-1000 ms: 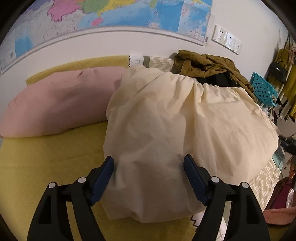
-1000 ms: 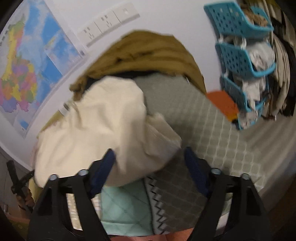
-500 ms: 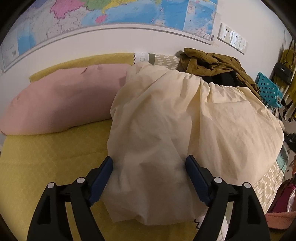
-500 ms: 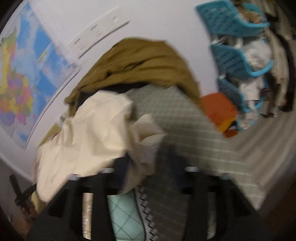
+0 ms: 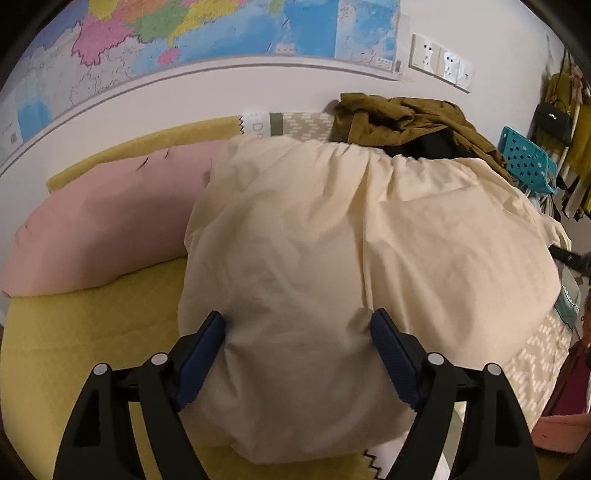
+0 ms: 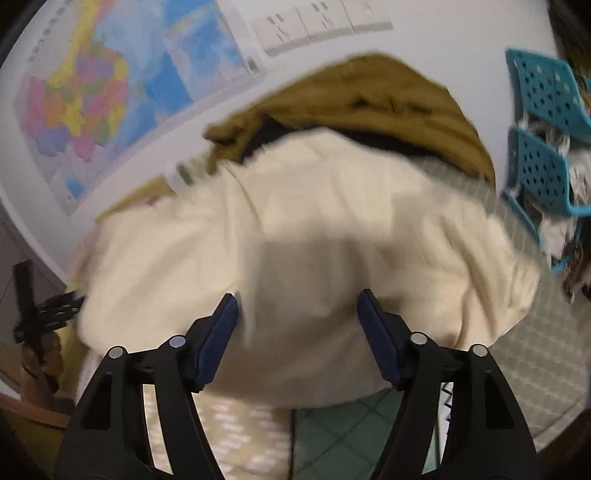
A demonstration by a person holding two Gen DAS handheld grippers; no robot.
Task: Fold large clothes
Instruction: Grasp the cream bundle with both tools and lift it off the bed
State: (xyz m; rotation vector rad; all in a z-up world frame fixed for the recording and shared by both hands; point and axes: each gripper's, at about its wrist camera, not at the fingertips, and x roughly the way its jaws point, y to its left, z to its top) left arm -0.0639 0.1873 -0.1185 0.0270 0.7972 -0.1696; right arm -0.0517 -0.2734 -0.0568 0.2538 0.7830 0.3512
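A large cream garment [image 5: 351, 240] lies in a rumpled mound on the bed. It fills the middle of both wrist views [image 6: 314, 229]. My left gripper [image 5: 297, 325] hovers at its near edge. The jaws are wide and still opening, with cloth bulging between the blue pads but not pinched. My right gripper [image 6: 297, 306] is over the garment's other side. Its jaws are opening too, with cloth lying between them and not clamped. The right wrist view is motion-blurred. An olive-brown garment [image 5: 406, 118] is heaped behind the cream one by the wall.
A pink pillow [image 5: 103, 229] lies at the left on the yellow bed cover [image 5: 74, 339]. A grey patterned quilt [image 6: 535, 369] covers the bed's right side. Teal baskets [image 6: 543, 110] hang at the far right. A map [image 5: 184, 29] and wall sockets [image 5: 439, 61] are behind.
The right gripper swung left over the cream garment. Its jaws narrowed, then widened again. The garment's bunched right part now lies spread. The left gripper has barely moved.
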